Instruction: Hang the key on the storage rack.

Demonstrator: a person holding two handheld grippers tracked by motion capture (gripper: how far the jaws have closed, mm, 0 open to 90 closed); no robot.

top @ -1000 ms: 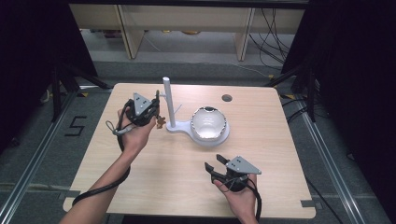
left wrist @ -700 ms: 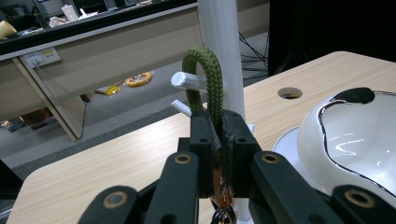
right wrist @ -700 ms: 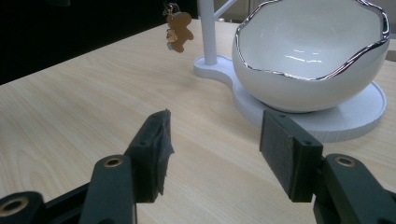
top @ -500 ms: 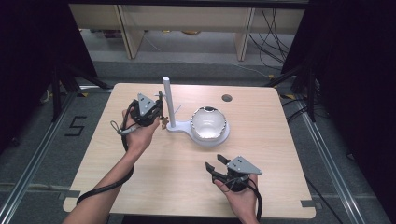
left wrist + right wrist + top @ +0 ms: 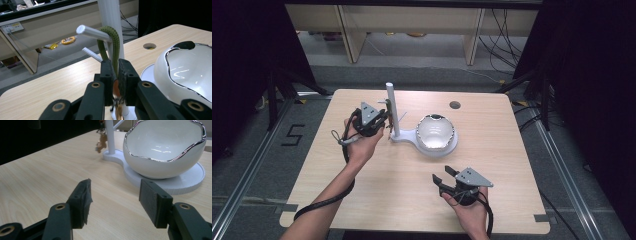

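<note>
A white stand has a tall post [image 5: 390, 107] with short pegs [image 5: 93, 32], and a glossy white bowl [image 5: 435, 131] sits on its base. A green cord loop [image 5: 115, 42] hangs over one peg, with a small brown charm [image 5: 101, 142] dangling below beside the post. My left gripper [image 5: 384, 120] is at the post. Its jaws [image 5: 115, 67] have just been opening a little, and the cord still runs pinched between the pads. My right gripper [image 5: 442, 181] rests near the table's front edge, open [image 5: 113, 200], with nothing between its fingers and the bowl [image 5: 165, 147] ahead of it.
A round cable hole [image 5: 455, 105] lies in the tabletop behind the bowl. The wooden table [image 5: 512, 150] has bare surface to the right and front. Shelving and cables are on the floor beyond the far edge.
My left gripper has shifted slightly right, closer to the post, with the cord in it. The right gripper has stayed still.
</note>
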